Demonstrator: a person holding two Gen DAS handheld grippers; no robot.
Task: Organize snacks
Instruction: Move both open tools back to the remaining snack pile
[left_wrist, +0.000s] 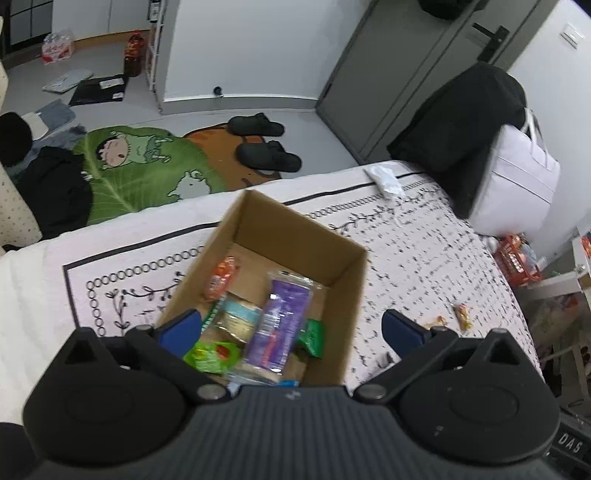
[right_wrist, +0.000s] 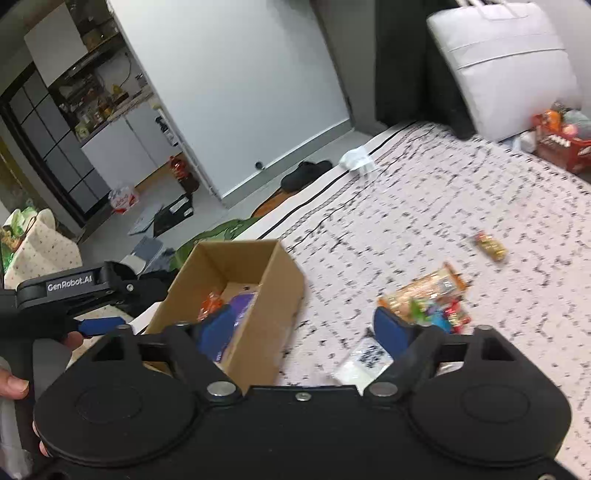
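An open cardboard box (left_wrist: 347, 266) stands on the bed cover. It holds a purple packet (left_wrist: 280, 321), an orange packet (left_wrist: 221, 277), a teal biscuit pack (left_wrist: 240, 315) and green packets (left_wrist: 212, 354). My left gripper (left_wrist: 291, 326) hovers over the box, open, nothing between its blue pads. In the right wrist view the box (right_wrist: 288, 280) lies lower left. My right gripper (right_wrist: 303, 325) is open and empty above its right wall. Loose snacks lie right of it: an orange-clear bag (right_wrist: 424, 291), a white printed packet (right_wrist: 364, 360), a small candy (right_wrist: 491, 245).
The patterned bed cover (left_wrist: 424, 240) ends at an edge beyond the box, with slippers (left_wrist: 266, 155) and a green rug on the floor below. A black garment and white bag (left_wrist: 517, 173) sit at the far right corner. A white wrapper (left_wrist: 384, 181) lies near that edge.
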